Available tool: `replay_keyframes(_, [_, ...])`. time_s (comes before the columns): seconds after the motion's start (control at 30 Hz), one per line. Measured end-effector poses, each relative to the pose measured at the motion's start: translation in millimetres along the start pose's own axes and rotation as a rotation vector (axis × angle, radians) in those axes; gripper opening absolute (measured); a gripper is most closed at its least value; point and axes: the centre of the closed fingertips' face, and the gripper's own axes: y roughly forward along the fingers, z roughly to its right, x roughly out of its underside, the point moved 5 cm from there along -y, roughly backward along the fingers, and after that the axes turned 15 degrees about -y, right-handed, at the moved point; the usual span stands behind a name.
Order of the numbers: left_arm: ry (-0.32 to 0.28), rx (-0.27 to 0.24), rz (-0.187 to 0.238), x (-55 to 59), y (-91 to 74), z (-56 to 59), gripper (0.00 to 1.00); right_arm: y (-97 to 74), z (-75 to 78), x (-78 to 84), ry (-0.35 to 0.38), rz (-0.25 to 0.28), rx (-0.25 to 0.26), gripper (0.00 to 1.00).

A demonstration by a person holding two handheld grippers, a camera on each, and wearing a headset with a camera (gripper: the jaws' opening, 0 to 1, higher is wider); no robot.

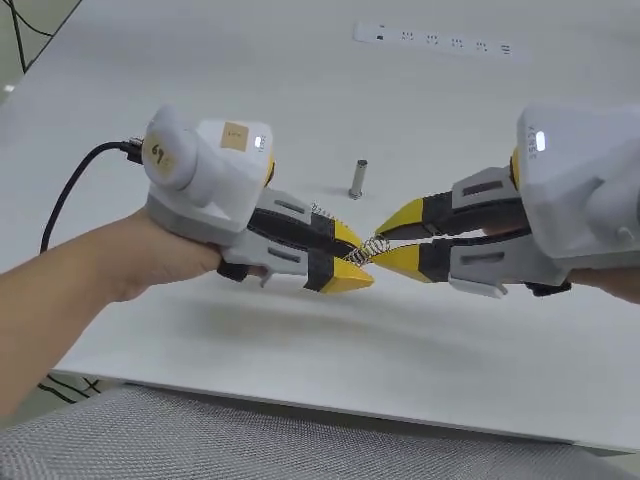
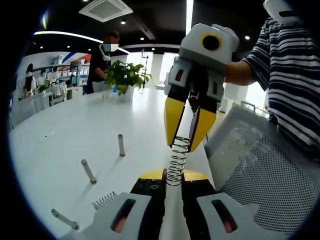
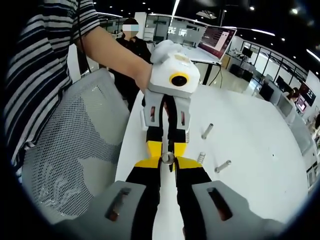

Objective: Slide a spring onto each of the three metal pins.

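Over the white surface (image 1: 300, 90), our left fingers (image 1: 348, 281) and right fingers (image 1: 405, 262) are both pinching one spring (image 1: 366, 251).

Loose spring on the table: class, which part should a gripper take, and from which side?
Probably one end of the loose spring, from above, jaws across the coils: it lies flat on the table, leaving the rest free for a pin.

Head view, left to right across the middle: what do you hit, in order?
cable → left gripper → spring → right gripper. Upright pin left out: it stands behind the jaw tips, so its place in the order is unclear.
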Motion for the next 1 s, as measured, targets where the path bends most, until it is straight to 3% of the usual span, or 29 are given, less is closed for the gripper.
replay_keyframes(0.57, [0.003,0.001,0.001,-1.8,0.7,2.4,0.08,9.0,6.6,-9.6,0.084,0.089,0.048,0.13])
replay_keyframes(1.0, [0.001,-0.003,0.012,-4.3,-1.3,3.4,0.08,9.6,9.3,-13.7,0.06,0.119,0.068,0.12])
